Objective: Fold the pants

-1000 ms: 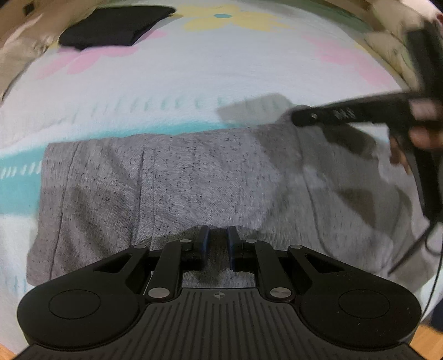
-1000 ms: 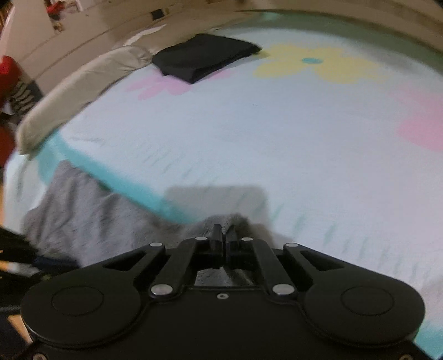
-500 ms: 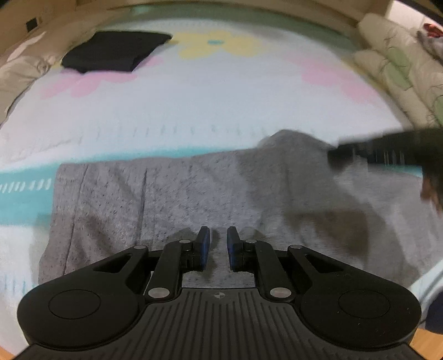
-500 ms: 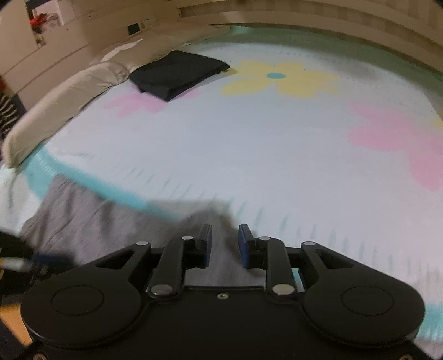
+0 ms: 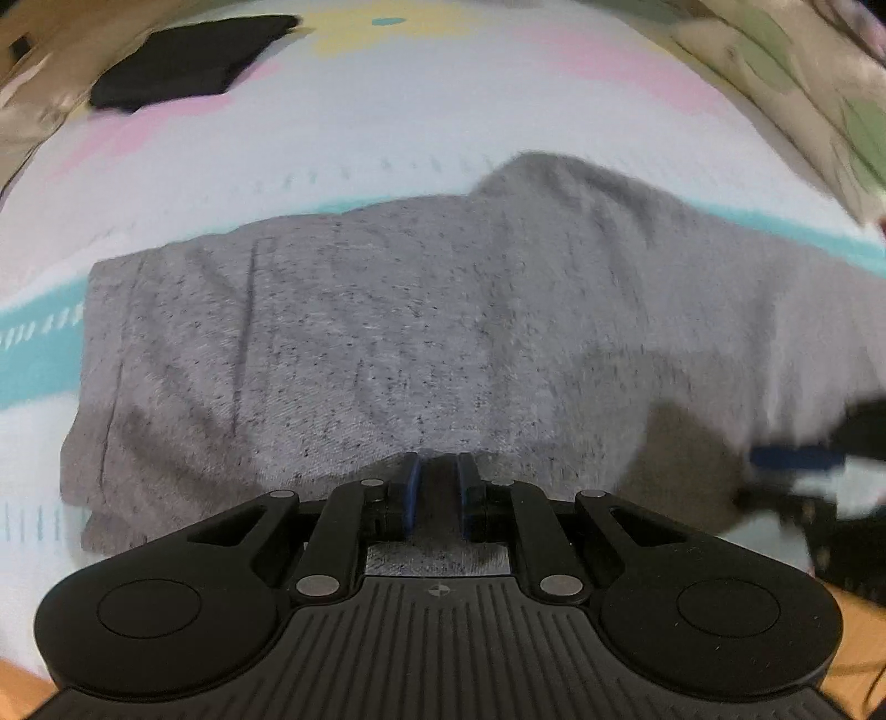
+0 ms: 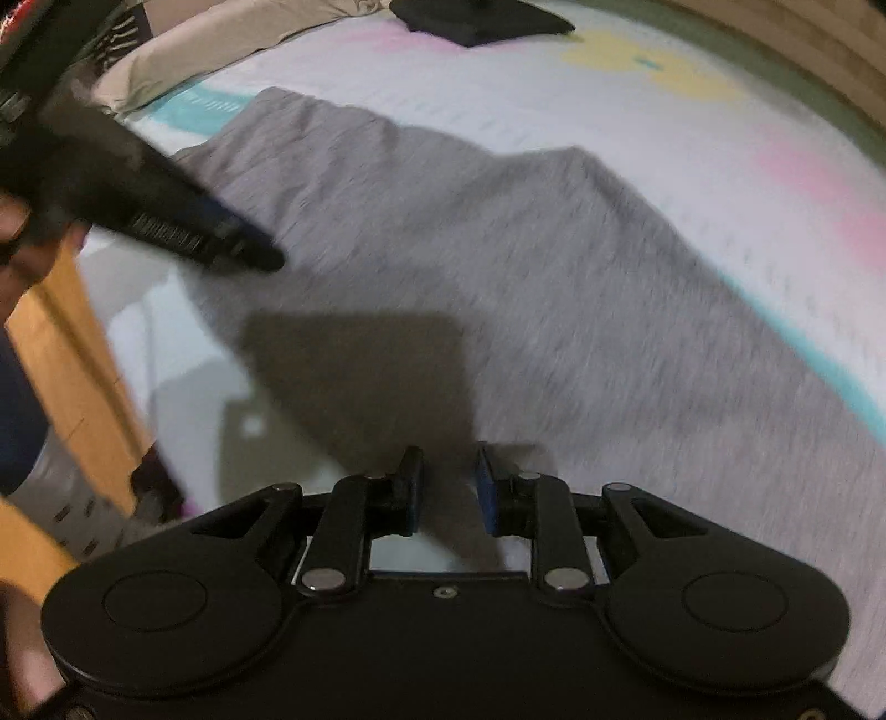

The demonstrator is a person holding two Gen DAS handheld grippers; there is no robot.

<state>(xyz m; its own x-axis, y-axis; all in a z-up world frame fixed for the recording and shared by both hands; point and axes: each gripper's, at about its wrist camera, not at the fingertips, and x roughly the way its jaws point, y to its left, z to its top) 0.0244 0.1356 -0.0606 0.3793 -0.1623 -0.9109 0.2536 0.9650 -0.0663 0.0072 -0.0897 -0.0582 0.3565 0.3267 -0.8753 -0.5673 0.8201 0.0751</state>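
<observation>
Our left gripper point(image 5: 438, 487): jaws slightly parted, low over the grey pants point(image 5: 387, 332). Our right gripper point(image 6: 447, 490): jaws apart, above the same pants, nothing held.

Motion blur smears the right end of the grey speckled knit pants point(image 5: 387, 332) in the left wrist view; the black right gripper with blue pads point(image 5: 797, 459) is only a dark streak there, cut off by the right edge; whether its fingers touch the fabric cannot be told; a black folded cloth point(image 6: 482, 16) is cropped by the top edge of the right wrist view.
</observation>
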